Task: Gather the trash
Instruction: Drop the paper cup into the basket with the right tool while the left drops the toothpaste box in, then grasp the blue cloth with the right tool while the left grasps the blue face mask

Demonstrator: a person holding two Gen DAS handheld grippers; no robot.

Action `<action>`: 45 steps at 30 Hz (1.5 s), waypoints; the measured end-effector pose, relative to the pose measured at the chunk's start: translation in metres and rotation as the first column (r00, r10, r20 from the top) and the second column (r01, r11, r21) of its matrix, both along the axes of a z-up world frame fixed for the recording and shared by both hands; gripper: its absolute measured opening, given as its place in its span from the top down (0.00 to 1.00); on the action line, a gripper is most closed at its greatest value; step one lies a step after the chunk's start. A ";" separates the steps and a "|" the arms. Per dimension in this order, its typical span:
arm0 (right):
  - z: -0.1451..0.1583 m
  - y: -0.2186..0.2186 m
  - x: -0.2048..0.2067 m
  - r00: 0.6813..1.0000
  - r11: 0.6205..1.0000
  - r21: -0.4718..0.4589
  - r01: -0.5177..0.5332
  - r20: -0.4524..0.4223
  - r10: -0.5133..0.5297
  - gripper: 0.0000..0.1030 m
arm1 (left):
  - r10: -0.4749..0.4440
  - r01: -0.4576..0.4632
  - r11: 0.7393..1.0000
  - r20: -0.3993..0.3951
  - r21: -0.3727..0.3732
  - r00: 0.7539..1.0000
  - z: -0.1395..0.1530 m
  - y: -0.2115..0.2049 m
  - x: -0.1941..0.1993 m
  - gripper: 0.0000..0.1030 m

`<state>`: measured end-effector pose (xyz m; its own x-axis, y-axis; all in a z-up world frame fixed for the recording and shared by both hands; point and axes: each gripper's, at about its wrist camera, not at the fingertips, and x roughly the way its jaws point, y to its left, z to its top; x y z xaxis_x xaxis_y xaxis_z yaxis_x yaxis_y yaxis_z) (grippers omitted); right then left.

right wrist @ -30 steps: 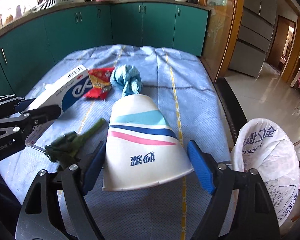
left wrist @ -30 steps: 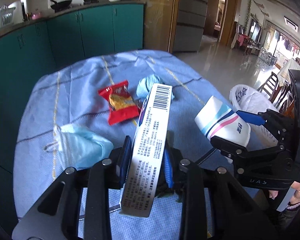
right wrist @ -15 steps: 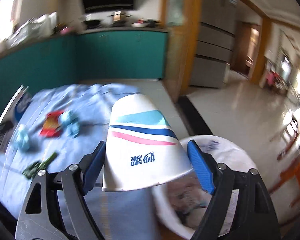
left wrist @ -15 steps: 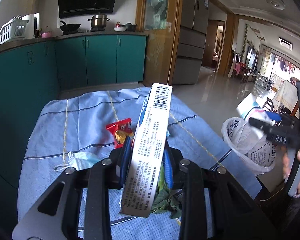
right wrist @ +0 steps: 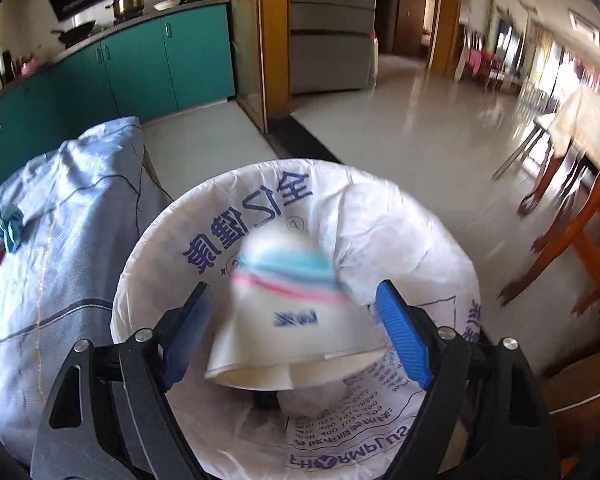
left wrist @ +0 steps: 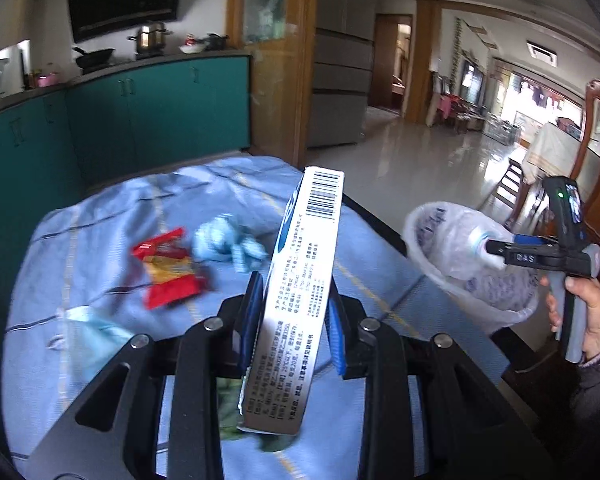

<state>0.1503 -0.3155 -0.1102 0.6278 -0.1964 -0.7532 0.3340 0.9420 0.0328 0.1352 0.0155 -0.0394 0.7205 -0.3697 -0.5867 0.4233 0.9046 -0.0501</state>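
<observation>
Clamping one long white box (left wrist: 300,300) edge-on at lower centre of the left wrist view: left gripper (left wrist: 294,320), blue pads pressed on both flat sides, barcode end up and tilted away. Just under the box's near end, at bottom centre, one dark green scrap (left wrist: 268,442), partly hidden. Below and beyond, one blue striped tablecloth (left wrist: 100,220) with three loose pieces on it: one pale blue face mask (left wrist: 96,332) at lower left, one red and yellow snack wrapper (left wrist: 168,272) left of centre, one knotted light blue cloth or bag (left wrist: 228,240) just right of the wrapper, apart from it.

Spread wide at the bottom of the right wrist view: right gripper (right wrist: 292,328), jaws just opened further, two blue fingers (right wrist: 404,336) standing clear of one white paper cup (right wrist: 292,312) with blue and pink stripes. Cup blurred, rim toward the camera, between the fingers with a gap on each side, directly over the mouth of one bin lined with a white printed bag (right wrist: 420,232). Whether the cup touches the liner, cannot tell. Bin just beside the table's right edge.

At right of the left wrist view, one hand (left wrist: 592,312) around the right gripper's handle.

Farther off, upper left: teal cabinets (left wrist: 160,112), one steel pot (left wrist: 150,38) and one dark pan (left wrist: 94,56) on the counter.
</observation>
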 end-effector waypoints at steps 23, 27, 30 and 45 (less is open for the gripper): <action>0.032 -0.093 -0.061 0.971 0.980 0.064 0.190 0.138 -0.198 0.09 | -0.432 0.438 0.899 -0.163 -0.002 0.887 -0.047 -0.239 0.022 0.27; 0.022 -0.066 -0.039 0.985 0.991 0.074 0.113 0.122 -0.121 0.09 | -0.241 0.263 0.948 -0.135 0.180 0.961 -0.027 -0.171 0.043 0.22; 0.015 -0.037 -0.019 0.993 0.996 0.082 0.040 0.109 -0.049 0.09 | -0.077 0.097 0.969 -0.092 0.229 0.993 -0.008 -0.110 0.059 0.15; 0.049 0.223 0.103 0.841 0.848 0.027 -0.530 0.148 0.521 0.09 | 0.545 -0.531 0.837 -0.109 0.135 0.831 -0.014 0.103 0.071 0.09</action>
<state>0.2533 -0.0920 -0.0608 0.7159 0.2362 -0.6571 -0.2216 0.9692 0.1070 0.2062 0.1181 -0.0537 0.6985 0.1152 -0.7062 -0.1369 0.9902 0.0262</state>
